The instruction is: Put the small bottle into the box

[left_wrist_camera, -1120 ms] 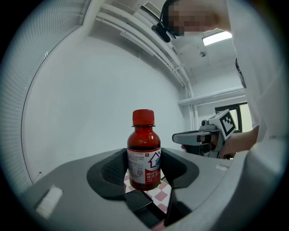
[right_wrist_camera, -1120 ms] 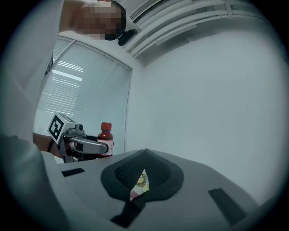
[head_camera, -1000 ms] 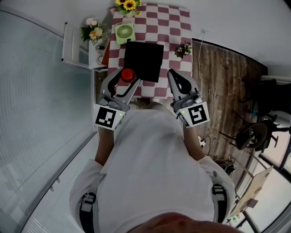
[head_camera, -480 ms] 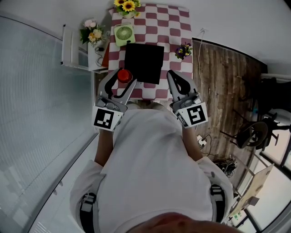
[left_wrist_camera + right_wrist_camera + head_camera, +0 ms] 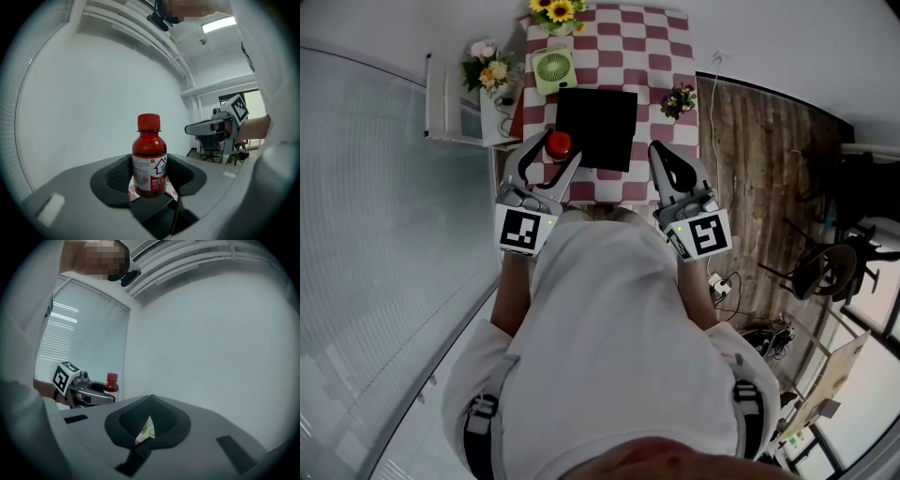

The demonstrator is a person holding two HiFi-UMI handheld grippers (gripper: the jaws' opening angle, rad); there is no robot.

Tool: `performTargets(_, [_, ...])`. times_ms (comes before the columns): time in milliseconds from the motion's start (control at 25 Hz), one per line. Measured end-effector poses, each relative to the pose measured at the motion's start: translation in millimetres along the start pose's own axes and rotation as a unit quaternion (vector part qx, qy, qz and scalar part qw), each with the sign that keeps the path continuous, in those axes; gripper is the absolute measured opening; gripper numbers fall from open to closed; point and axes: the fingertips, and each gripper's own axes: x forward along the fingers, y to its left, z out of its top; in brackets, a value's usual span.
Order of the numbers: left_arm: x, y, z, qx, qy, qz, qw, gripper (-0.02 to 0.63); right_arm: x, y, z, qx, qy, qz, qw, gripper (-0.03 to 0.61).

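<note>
A small red bottle (image 5: 558,144) with a red cap is held upright above the near left part of the checkered table (image 5: 661,47), and my left gripper (image 5: 554,153) is shut on it. In the left gripper view the bottle (image 5: 149,159) stands between the two dark pads, white label facing the camera. The black box (image 5: 596,128) lies on the table just right of the bottle. My right gripper (image 5: 662,153) hovers at the box's near right corner, jaws together and empty. The right gripper view shows the right gripper (image 5: 149,421) shut, and the bottle (image 5: 111,385) off to the left.
A green fan (image 5: 555,67) and sunflowers (image 5: 561,9) stand at the table's far end, and a small flower pot (image 5: 679,100) sits right of the box. A white shelf with flowers (image 5: 487,67) is left of the table. Wooden floor and chairs (image 5: 825,267) lie to the right.
My left gripper has carried the bottle a little farther over the table and slightly left. The right gripper has barely moved.
</note>
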Motion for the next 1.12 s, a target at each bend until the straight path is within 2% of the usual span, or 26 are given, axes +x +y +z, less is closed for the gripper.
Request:
performTargets(160, [10, -2, -12, 0.012, 0.028, -0.013, 0.9995, 0.221, -3, -4, -1, 0.002, 0.0, -0.01, 1.0, 0.002])
performTargets(600, [37, -12, -45, 0.053, 0.07, -0.05, 0.9949, 0.221, -7, -14, -2, 0.006, -0.001, -0.026, 1.0, 0.002])
performTargets(1120, [63, -28, -114, 0.077, 0.148, -0.096, 0.9813, 0.221, -7, -18, 5, 0.029, -0.014, -0.026, 0.999, 0.002])
